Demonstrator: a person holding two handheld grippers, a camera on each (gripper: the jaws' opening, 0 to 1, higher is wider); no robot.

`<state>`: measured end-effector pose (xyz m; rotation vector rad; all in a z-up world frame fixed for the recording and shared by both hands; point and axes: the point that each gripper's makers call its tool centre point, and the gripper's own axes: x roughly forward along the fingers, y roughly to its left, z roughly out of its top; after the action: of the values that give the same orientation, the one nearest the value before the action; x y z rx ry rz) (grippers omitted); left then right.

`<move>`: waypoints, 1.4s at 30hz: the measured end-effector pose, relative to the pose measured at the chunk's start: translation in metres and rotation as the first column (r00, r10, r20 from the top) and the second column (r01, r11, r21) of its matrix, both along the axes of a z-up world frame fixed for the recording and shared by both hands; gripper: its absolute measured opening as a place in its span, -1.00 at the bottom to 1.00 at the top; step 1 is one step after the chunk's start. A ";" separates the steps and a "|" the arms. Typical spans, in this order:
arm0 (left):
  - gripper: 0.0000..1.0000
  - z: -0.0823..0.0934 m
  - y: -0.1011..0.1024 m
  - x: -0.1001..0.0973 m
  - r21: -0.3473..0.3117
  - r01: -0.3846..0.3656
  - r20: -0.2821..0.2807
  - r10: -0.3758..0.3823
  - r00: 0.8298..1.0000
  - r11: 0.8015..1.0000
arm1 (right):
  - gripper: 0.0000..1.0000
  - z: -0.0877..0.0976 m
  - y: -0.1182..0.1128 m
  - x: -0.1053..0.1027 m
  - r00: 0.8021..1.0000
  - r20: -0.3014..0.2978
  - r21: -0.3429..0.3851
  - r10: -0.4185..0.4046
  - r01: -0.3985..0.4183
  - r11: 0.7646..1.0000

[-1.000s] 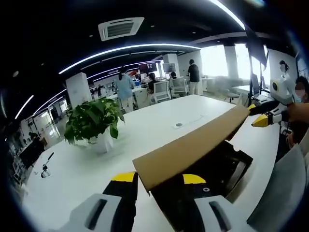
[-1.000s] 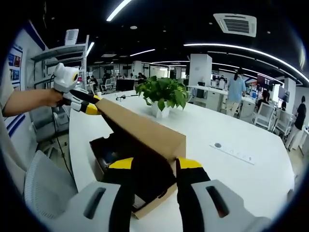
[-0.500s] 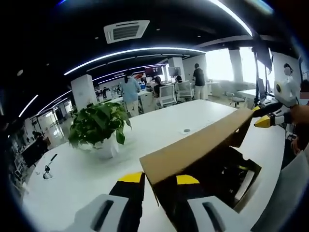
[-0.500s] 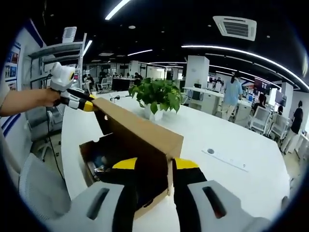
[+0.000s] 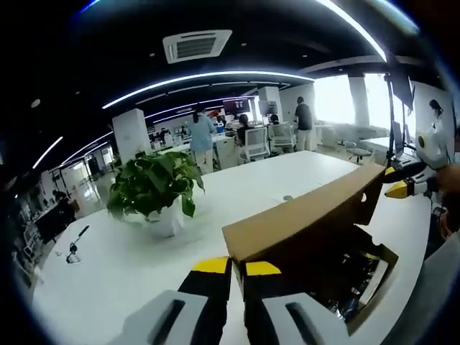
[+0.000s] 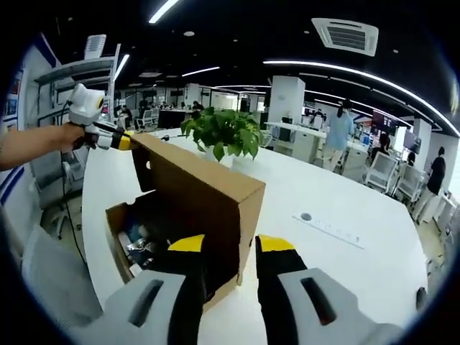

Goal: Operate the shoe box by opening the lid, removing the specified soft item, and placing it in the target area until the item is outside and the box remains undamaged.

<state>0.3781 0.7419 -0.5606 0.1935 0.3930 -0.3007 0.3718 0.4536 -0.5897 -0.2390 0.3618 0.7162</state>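
Left gripper view first: the left gripper point(image 5: 237, 269) has its yellow-tipped fingers point(image 5: 213, 265) drawn nearly together on the near corner of the lid point(image 5: 302, 219), one on each side of the cardboard, apparently pinching the lid's end wall so that end can be raised without crushing it. The lid stands tilted up over the box point(image 5: 374, 284), which rests on the white bench point(image 5: 108, 273) to the right of the plant point(image 5: 154, 183). At the lid's far corner, the other gripper's yellow tip point(image 5: 397, 190) meets the cardboard, so the lid is carried at both ends and ought to swing evenly instead of twisting at its hinge.

Right gripper view: the left gripper point(image 6: 115, 140), held by a hand point(image 6: 68, 136), sits at the lid's point(image 6: 198, 190) far upper corner. The right gripper point(image 6: 230, 248) has its fingers point(image 6: 188, 244) a narrow gap apart, astride the lid's near corner; whether they truly bite the card I cannot tell. Under the raised lid, the box point(image 6: 118, 244) lies open toward the person, with dark, mixed contents point(image 6: 144, 233) inside; the soft item can't be singled out among them, so it is judged to be inside the box, not yet lifted out.
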 end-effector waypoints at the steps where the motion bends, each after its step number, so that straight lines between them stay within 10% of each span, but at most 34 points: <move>1: -0.91 0.000 0.000 0.001 -0.004 -0.001 0.000 0.001 1.000 1.000 | -0.55 -0.003 -0.002 0.000 1.000 -0.007 -0.005 -0.005 0.005 1.000; 21: -0.91 0.001 0.004 0.028 -0.019 -0.006 0.006 0.006 1.000 1.000 | -0.69 -0.063 -0.014 0.014 0.995 -0.087 -0.099 -0.040 0.031 0.995; 42: -0.91 -0.010 0.003 0.056 -0.008 -0.008 -0.019 0.008 1.000 1.000 | -0.92 -0.076 -0.002 0.038 0.997 -0.068 -0.127 -0.022 0.013 0.992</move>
<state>0.4336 0.7454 -0.5710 0.1809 0.4114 -0.2963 0.4094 0.4520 -0.6661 -0.3315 0.4760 0.6865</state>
